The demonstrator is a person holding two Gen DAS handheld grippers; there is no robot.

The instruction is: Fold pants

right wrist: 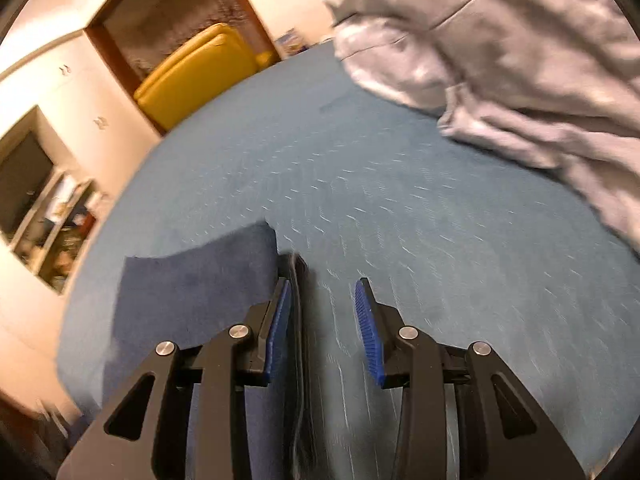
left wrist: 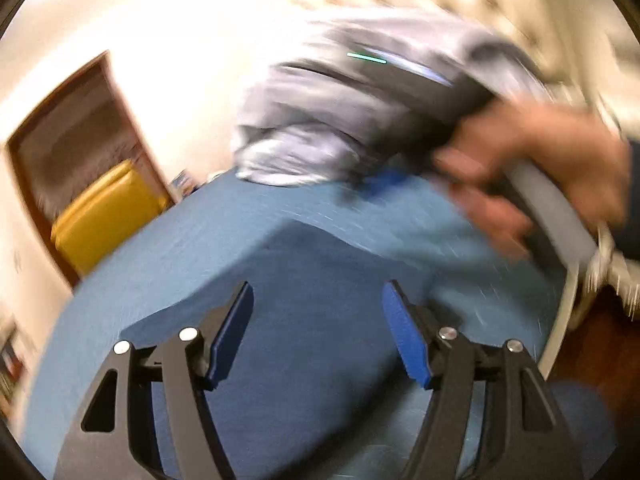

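Left tool [left wrist: 318, 334] released over navy pants [left wrist: 304, 360] | right tool [right wrist: 322, 330] released, fold edge beside its left pad | pants lie folded on blue bed [right wrist: 400, 208] | step: letting go after a fold | next: likely regrasp an end, fold again

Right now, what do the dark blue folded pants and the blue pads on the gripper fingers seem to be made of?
The dark blue folded pants look like soft matte woven cloth, with no shine, though blur hides the weave. The blue pads look like ribbed rubber or plastic: a toothed edge shows.

Cream walls [right wrist: 48, 76], yellow chair [right wrist: 196, 76] in perhaps a doorway [right wrist: 168, 4].
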